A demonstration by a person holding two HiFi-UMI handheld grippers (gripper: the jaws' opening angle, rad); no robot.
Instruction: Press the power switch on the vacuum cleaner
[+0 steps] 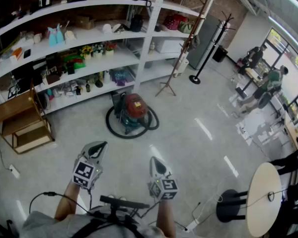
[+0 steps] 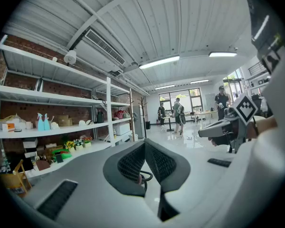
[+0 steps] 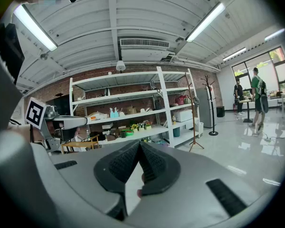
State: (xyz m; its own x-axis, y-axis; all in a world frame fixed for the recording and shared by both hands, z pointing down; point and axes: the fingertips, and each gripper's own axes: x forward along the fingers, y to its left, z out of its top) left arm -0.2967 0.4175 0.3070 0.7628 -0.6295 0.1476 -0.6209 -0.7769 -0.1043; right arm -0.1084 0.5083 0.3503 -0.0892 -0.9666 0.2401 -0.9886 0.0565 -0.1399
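Pale floor (image 1: 198,108) bears the upright vacuum cleaner (image 1: 134,111); left gripper (image 1: 100,147) and right gripper (image 1: 155,161) jaws closed, empty.

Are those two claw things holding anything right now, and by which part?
Nothing is held. The left gripper and the right gripper each have their jaws together with nothing between them. The vacuum cleaner stands untouched on the floor ahead.

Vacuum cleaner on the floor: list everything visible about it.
The vacuum cleaner is a squat canister: glossy red domed top over a dark teal body, plastic by the look. It stands upright on the pale floor before the white shelving, its black hose looped around it on the floor. No switch can be made out. The left gripper and right gripper are well short of it; nothing touches it.
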